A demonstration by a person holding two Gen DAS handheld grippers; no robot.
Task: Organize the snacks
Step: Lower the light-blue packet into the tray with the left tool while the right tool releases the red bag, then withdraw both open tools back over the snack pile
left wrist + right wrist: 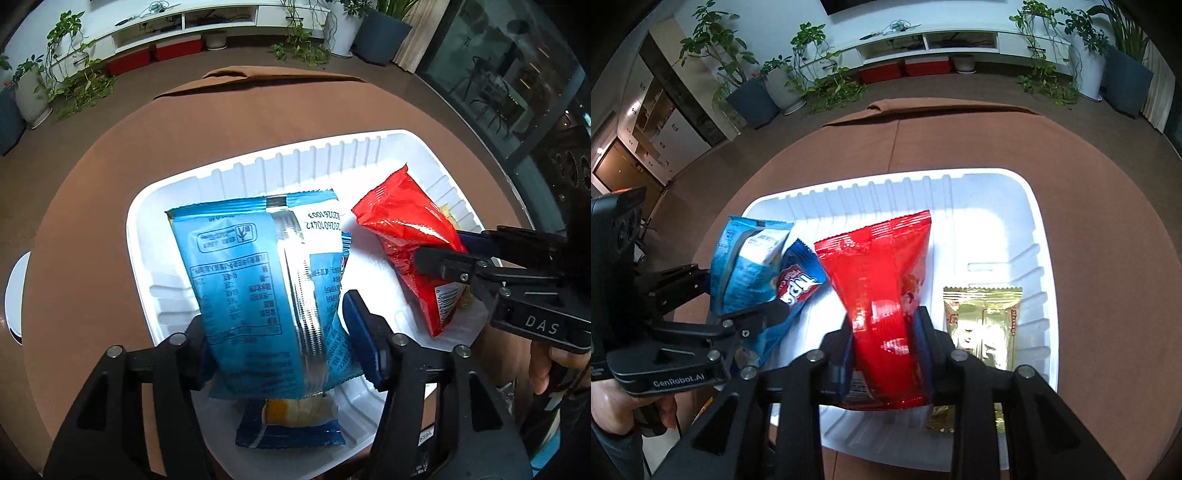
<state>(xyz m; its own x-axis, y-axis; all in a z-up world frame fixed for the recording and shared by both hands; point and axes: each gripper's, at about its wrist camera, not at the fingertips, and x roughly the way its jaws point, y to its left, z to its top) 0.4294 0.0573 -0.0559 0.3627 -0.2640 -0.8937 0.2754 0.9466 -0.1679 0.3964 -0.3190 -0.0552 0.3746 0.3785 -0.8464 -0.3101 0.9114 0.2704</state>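
Left wrist view shows the left claw [280, 354] straddling the blue packet [258, 288], long axis toward twelve o'clock, over the white tray [369, 151]; its right pad stands clear, so release looks underway. At three o'clock the right claw [884, 332] pinches the red packet [882, 288], whose lower end is hidden.

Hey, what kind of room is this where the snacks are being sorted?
Probably a home living room. A long white media cabinet runs along the far wall, potted trailing plants stand on the floor beside it, and the white snack tray sits on a round brown-clothed table.
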